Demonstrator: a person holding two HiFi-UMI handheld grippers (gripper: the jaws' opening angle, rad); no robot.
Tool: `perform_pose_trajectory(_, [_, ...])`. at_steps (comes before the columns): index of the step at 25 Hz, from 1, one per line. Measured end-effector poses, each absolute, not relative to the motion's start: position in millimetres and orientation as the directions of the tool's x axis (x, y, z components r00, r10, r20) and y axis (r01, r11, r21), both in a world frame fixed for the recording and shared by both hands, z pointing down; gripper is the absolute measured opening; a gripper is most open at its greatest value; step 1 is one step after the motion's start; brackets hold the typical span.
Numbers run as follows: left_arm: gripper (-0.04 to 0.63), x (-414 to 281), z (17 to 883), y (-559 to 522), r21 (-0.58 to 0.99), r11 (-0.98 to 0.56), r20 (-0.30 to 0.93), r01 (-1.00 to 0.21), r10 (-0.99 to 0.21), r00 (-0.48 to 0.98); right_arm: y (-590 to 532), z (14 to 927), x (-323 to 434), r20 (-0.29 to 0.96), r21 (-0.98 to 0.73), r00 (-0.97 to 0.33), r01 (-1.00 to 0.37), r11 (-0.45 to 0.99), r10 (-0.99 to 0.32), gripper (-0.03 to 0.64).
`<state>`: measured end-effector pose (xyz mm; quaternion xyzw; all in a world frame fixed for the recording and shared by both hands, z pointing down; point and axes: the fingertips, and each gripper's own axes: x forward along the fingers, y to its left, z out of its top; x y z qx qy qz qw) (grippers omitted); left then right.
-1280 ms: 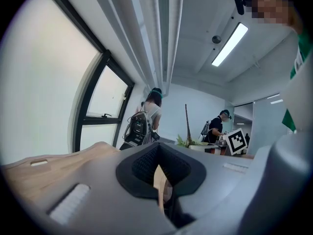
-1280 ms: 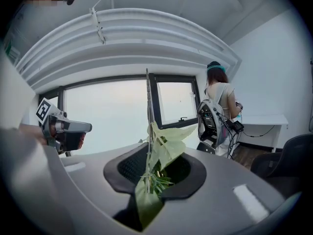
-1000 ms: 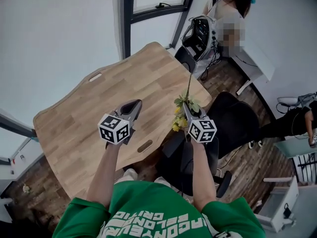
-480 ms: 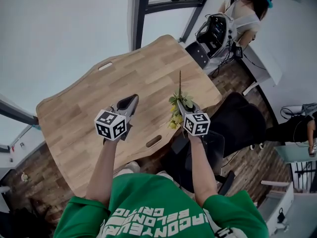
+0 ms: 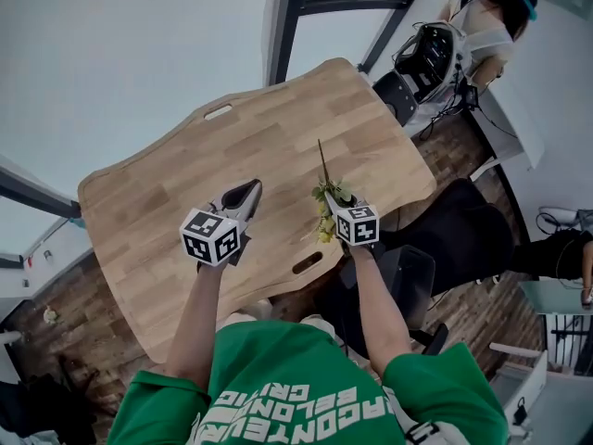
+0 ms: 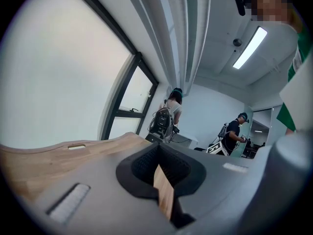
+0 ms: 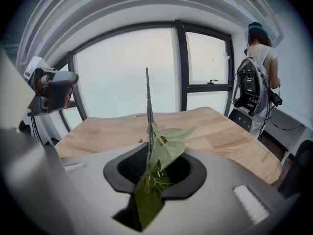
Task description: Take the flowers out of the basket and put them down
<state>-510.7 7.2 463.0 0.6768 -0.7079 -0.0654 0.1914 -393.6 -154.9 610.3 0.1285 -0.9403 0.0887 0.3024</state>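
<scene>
A flower sprig [image 5: 323, 213] with yellow blooms, green leaves and a long thin stem hangs over the near right part of the wooden table [image 5: 185, 174]. My right gripper [image 5: 341, 202] is shut on it. In the right gripper view the leaves [image 7: 164, 148] sit between the jaws and the stem [image 7: 148, 97] sticks straight out past them. To its left my left gripper [image 5: 246, 191] hovers over the table, shut and holding nothing; the left gripper view [image 6: 159, 153] shows only a thin slit with wood behind it. No basket shows in any view.
The table has a slot cut near its front edge [image 5: 308, 264] and another at the far side [image 5: 219, 111]. A black chair [image 5: 463, 239] stands right of the table. A person with a backpack [image 5: 482, 17] stands beyond the far right corner, by the windows.
My right gripper has come down and leftwards with the flower, from the table's right edge to over the tabletop. The left gripper has stayed shut and sunk slightly towards the table.
</scene>
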Motion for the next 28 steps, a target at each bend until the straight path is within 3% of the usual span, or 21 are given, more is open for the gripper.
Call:
perform_pose_trajectory(13, [0.018,-547.7,503.9,33.9,0.407,0.137,0.23,-0.903,-0.972,-0.043,-129.6,686.0,-453.1,0.714,-0.103,-0.694,-0.237,0.966,-0.094,0.095])
perform_pose_trajectory(28, [0.018,-580.8,534.3,50.7,0.429,0.189,0.282,-0.883,-0.957,-0.068,-130.0,761.3,-487.2,0.814,-0.078,-0.574,-0.259,0.963,-0.088,0.114])
